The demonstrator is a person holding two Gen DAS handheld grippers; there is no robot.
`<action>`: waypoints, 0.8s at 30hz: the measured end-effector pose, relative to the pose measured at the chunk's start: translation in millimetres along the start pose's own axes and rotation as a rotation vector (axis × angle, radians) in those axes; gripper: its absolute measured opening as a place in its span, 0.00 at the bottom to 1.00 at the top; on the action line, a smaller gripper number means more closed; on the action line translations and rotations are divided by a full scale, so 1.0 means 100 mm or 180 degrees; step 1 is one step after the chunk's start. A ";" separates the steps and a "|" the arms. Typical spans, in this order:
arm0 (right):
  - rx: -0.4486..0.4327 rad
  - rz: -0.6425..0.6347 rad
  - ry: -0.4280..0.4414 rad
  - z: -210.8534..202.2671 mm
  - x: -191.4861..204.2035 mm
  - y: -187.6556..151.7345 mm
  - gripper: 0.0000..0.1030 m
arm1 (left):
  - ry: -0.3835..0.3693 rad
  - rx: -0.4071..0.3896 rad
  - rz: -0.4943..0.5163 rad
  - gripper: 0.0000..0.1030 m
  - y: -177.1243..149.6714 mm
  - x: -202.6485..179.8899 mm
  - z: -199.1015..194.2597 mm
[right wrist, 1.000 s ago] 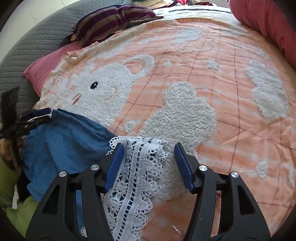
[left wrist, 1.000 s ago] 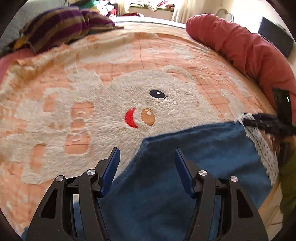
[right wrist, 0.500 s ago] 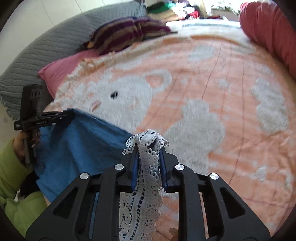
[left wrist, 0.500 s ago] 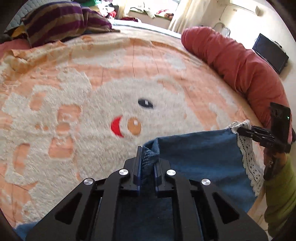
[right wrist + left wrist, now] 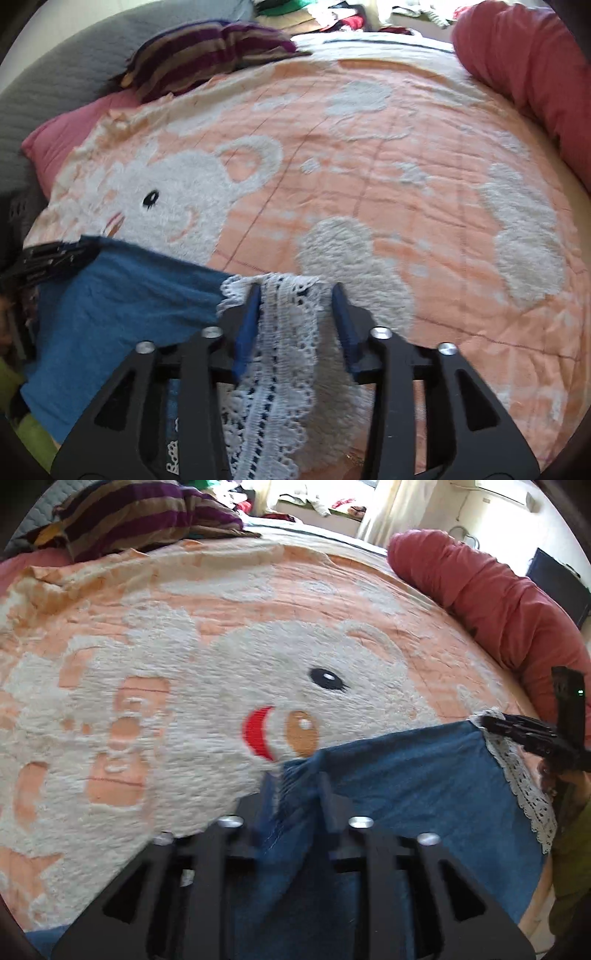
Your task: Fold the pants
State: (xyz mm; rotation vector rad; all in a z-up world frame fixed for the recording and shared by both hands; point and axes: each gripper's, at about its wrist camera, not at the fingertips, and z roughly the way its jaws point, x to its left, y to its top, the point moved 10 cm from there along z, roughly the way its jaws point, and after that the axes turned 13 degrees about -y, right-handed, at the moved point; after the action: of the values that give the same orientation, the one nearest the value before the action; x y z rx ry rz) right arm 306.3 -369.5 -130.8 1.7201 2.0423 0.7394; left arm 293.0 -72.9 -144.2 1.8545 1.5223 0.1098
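The blue denim pants (image 5: 406,786) with a white lace hem (image 5: 273,343) lie on the near edge of the orange bear blanket (image 5: 221,657). My left gripper (image 5: 293,790) stands with its jaws partly open around the pants' near corner, which lies between them. My right gripper (image 5: 295,306) has its jaws parted around the lace hem, which lies loose between them. The right gripper also shows at the right of the left wrist view (image 5: 532,731). The left gripper shows at the left of the right wrist view (image 5: 55,254).
A long red bolster (image 5: 498,602) runs along the right side of the bed. A striped purple cushion (image 5: 140,517) and a pink pillow (image 5: 66,136) lie at the far left. A grey headboard (image 5: 55,77) stands behind. Clothes are piled at the far end.
Both grippers were shut on the pants half a second ago and have now opened. The pants have come down onto the blanket, further forward than a second ago.
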 end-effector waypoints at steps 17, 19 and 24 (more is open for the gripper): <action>0.0024 0.0095 0.0365 -1.06 0.00 -1.23 0.45 | 0.0376 0.0054 0.0113 0.37 -1.33 -0.02 -1.19; 0.0084 -0.0040 0.0310 -1.01 0.08 -1.25 0.12 | 0.0581 0.0050 0.0174 0.37 -1.38 0.05 -1.30; -0.0149 -0.0503 -0.0212 -1.07 0.07 -1.05 0.04 | 0.0836 -0.0025 0.0051 0.36 -1.38 0.31 -1.52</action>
State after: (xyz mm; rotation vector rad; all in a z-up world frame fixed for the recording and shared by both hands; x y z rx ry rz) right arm 159.7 -391.7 -108.6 1.5169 2.0702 0.6651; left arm 114.8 30.9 -122.5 1.9042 1.6787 0.3793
